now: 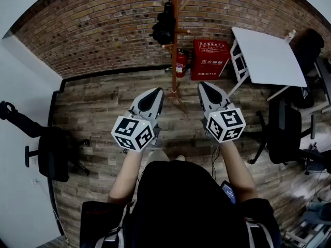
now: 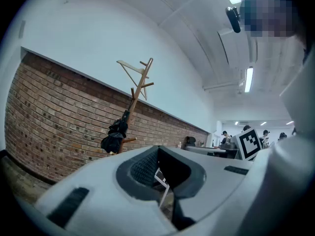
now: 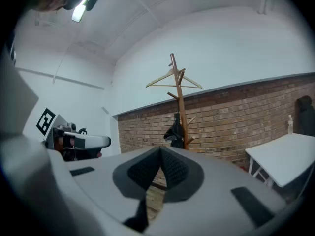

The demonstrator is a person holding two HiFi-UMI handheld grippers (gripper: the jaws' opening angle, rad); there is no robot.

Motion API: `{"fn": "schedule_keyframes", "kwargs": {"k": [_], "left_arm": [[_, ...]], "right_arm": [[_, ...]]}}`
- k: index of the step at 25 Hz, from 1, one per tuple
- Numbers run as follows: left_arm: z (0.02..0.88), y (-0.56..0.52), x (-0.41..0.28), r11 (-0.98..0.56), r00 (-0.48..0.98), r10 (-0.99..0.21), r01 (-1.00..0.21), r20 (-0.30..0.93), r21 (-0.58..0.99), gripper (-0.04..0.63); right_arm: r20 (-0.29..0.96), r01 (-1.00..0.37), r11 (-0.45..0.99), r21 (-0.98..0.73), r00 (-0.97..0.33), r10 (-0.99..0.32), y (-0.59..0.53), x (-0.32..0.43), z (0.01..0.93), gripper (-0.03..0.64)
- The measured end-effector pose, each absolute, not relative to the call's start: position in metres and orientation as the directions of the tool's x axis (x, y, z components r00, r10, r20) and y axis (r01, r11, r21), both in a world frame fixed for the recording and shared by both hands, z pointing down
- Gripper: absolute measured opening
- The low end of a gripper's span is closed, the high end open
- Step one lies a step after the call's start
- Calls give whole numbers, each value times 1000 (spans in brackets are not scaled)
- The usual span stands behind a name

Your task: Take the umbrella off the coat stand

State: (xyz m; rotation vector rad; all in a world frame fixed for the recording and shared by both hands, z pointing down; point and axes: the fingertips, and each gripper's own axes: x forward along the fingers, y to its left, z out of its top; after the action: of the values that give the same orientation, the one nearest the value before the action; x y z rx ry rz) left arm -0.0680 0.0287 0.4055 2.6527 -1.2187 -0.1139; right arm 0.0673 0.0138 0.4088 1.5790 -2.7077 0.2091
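A black folded umbrella (image 1: 164,25) hangs on a wooden coat stand (image 1: 175,45) in front of the brick wall. In the left gripper view the umbrella (image 2: 115,136) hangs low on the stand (image 2: 140,87). In the right gripper view the umbrella (image 3: 174,131) sits halfway up the pole (image 3: 178,97), under a wooden hanger (image 3: 173,77). My left gripper (image 1: 154,94) and right gripper (image 1: 204,87) are held level side by side, pointing at the stand from some way back. Both are shut with nothing between their jaws.
A red fire extinguisher (image 1: 180,62) and a red box (image 1: 210,59) stand at the stand's foot. A white table (image 1: 266,56) is at the right, with a black chair (image 1: 287,133) nearer me. Another black chair (image 1: 51,151) stands at the left.
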Motion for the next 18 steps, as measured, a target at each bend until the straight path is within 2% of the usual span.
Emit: {"fn": "schedule_keyframes", "kwargs": {"k": [18], "left_arm": [[414, 36, -72, -576, 602, -797, -782, 52, 238, 18]], "right_arm": [[70, -829, 540, -146, -554, -830, 8, 56, 415, 31]]}}
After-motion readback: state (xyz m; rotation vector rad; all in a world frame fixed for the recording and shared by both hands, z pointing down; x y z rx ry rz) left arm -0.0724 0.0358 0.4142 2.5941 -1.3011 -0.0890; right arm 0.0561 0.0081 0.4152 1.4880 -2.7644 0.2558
